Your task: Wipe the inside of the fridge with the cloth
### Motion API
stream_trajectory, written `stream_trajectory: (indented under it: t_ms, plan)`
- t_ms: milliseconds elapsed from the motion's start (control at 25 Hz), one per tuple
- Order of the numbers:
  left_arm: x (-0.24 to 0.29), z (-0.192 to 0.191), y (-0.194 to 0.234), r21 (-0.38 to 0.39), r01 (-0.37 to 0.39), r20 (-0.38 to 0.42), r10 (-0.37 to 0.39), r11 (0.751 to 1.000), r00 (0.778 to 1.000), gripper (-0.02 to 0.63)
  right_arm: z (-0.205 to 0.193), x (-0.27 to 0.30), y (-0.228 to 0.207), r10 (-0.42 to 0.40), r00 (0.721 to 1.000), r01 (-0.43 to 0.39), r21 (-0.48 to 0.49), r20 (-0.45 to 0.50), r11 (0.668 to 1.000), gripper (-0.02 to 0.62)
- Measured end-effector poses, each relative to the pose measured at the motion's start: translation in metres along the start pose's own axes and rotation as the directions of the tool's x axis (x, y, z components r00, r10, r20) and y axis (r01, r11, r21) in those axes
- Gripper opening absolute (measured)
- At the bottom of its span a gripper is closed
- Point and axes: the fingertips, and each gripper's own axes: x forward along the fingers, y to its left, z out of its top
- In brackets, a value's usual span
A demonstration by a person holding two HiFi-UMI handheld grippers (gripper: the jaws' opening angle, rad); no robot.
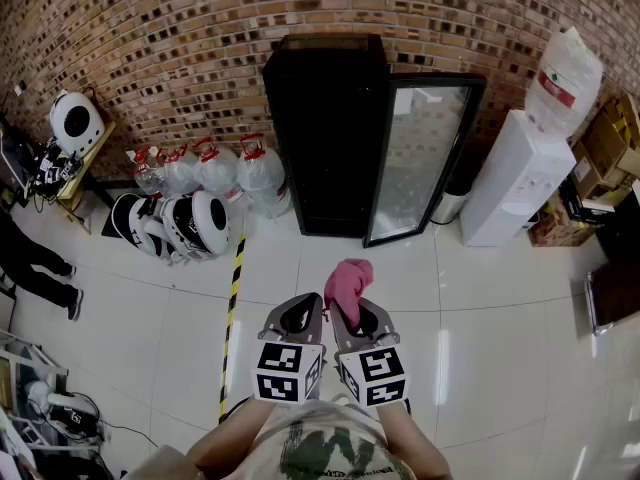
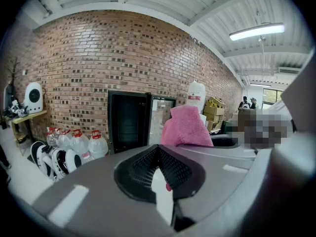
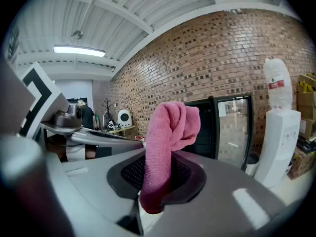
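A black fridge stands against the brick wall with its glass door swung open to the right. My two grippers hang side by side above the tiled floor, well short of the fridge. My right gripper is shut on a pink cloth, which sticks up out of its jaws as a bunched fold. My left gripper is shut with nothing in it. The left gripper view shows the cloth to its right, with the fridge beyond.
Several water jugs and helmets sit on the floor left of the fridge. A white water dispenser and cardboard boxes stand to its right. Yellow-black tape runs along the floor. A person's legs show at far left.
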Motion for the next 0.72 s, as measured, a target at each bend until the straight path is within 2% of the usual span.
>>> stream_trajectory:
  t_ms: [320,720]
  plan:
    - [0.056,0.027,0.04,-0.015,0.004,0.011,-0.004,1.0,1.0,0.014,0.021,0.064,-0.025,0.012,1.0,-0.012,-0.038,0.011,0.999,0.058]
    - [0.163,0.1,0.135,-0.023,0.044,0.022,-0.044,0.999,0.999,0.014,0.072,0.2,-0.071,-0.042,0.999,0.042,-0.053,0.004,0.998,0.058]
